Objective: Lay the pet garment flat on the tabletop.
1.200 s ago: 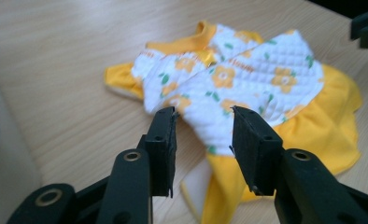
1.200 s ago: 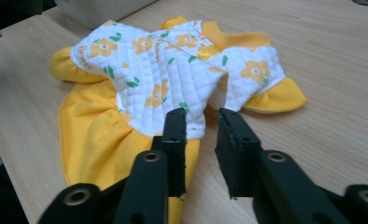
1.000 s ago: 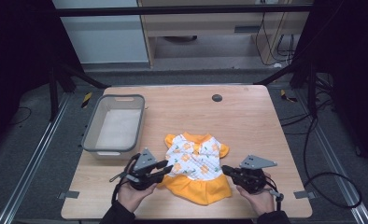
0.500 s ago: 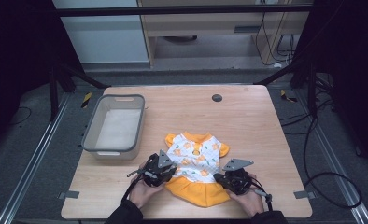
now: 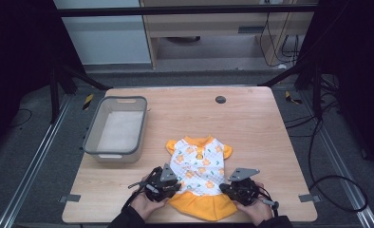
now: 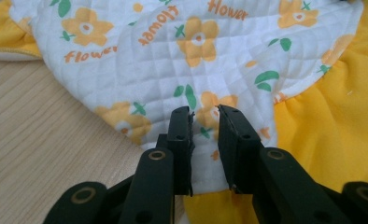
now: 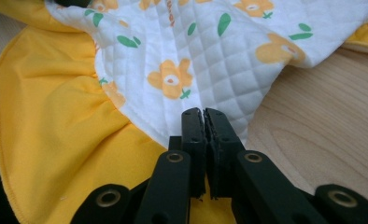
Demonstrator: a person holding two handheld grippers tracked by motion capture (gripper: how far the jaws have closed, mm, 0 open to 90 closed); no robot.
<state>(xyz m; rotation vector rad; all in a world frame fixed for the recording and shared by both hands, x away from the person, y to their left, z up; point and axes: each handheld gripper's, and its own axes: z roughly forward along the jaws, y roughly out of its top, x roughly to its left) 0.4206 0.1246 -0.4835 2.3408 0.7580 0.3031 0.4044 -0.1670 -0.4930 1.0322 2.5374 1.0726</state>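
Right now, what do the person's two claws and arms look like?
Both claws, the left claw and the right claw, are black, each with two flat, blocky jaws on hinged links with round rivets. Each carries a grey three-cornered plate on top and trails a thin cable. The person's dark sleeves come in from the bottom edge.

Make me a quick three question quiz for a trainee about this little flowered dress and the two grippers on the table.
1. True or false: the dress lies inside the grey bin.
2. Which gripper's jaws show a gap?
A. left gripper
B. right gripper
3. What colour is the skirt?

Key: 1 false, it lies flat on the table. 2 A; the right jaws are pinched together on the waist edge. 3 orange-yellow.
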